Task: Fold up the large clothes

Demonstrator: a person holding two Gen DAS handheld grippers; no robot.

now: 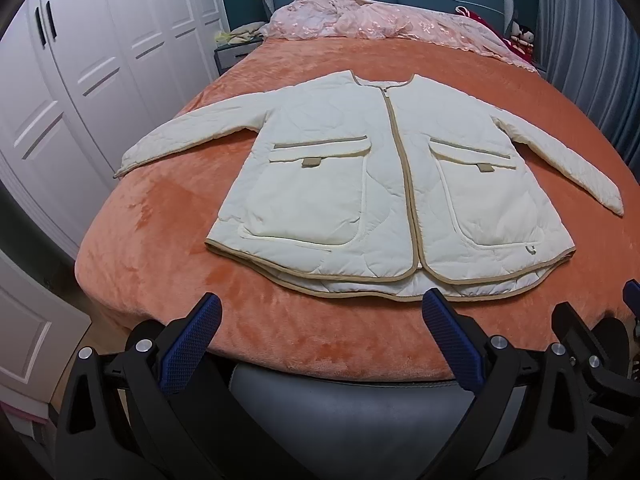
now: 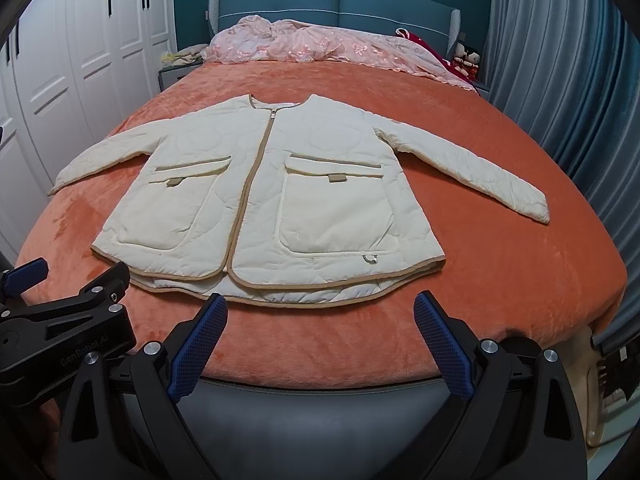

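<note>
Nearest the lens, the left gripper is seen with its two blue-padded fingers spread wide apart and nothing between them, held over the near edge of the bed. The right gripper is held the same way, its fingers wide apart and empty, just short of the same near edge. Each tool is caught at the margin of the other's view, so the two are shown side by side. Beneath both, a grey padded footboard is seen against the near edge. Beyond the fingertips, a cream quilted jacket is laid flat and face up on the orange plush blanket, its tan-trimmed hem lying close to the near edge and its collar pointed toward the headboard. The front is zipped, two large flap pockets are shown on either side of the zip, and both sleeves are spread outward, the left sleeve toward the left edge of the bed and the right sleeve toward the right edge. Farther back, a crumpled pink quilt is heaped along the far edge below a teal headboard. White wardrobe doors are seen to the left and a blue-grey curtain to the right.
</note>
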